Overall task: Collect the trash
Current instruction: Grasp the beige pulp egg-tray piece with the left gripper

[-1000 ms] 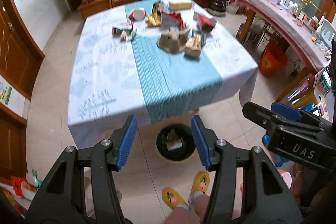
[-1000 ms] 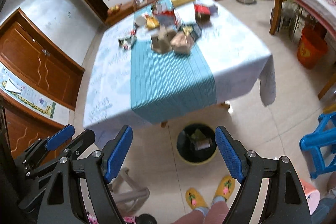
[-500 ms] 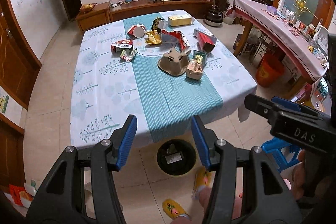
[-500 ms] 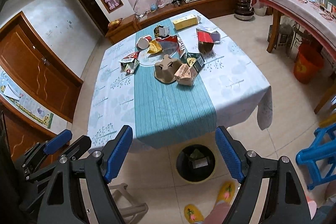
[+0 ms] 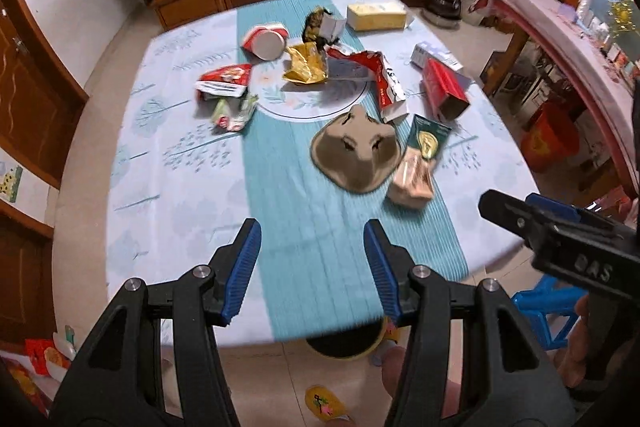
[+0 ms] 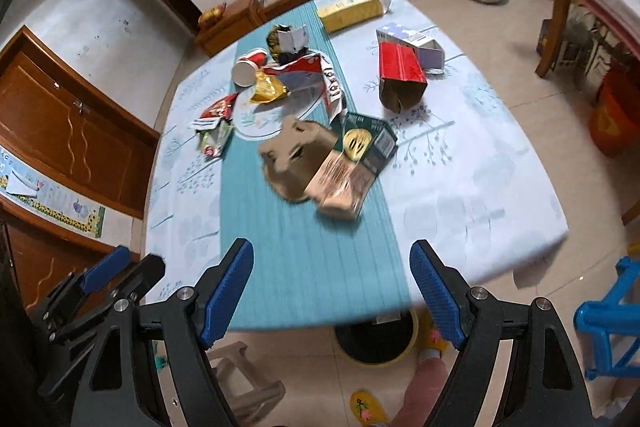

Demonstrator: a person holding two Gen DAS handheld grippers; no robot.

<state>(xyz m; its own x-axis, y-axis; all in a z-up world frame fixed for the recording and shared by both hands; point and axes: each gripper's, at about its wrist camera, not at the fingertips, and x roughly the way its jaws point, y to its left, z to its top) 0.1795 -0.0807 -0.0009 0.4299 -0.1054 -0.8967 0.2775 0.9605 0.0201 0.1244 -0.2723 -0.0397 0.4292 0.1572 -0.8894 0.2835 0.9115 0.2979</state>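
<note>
Trash point(image 5: 362, 155) lies scattered across the far half of the counter point(image 5: 168, 179); none of it is in either gripper, so by my reading the job is barely begun. A few scraps seem to sit already in the round black bin point(image 6: 374, 339) on the floor under the near edge, though it is mostly hidden.

Left to right on the cloth: a crinkled red-and-white foil wrapper point(image 5: 224, 79), a paper cup point(image 5: 266, 41) on its side, a crumpled gold foil packet point(image 5: 306, 67), a long red-and-white wrapper point(image 5: 382, 83), a moulded brown pulp tray point(image 5: 356, 157) with humps, a pink soft pack point(image 5: 412, 179), a dark green carton point(image 5: 428, 141), an open red box point(image 5: 444, 93), a yellow box point(image 5: 376, 17) at the back.

Left gripper point(image 5: 312, 269): jaws half apart, nothing between. Right gripper point(image 6: 332, 293): jaws wide, empty. Both hang over the striped teal runner point(image 6: 308, 259), short of the pile.
</note>
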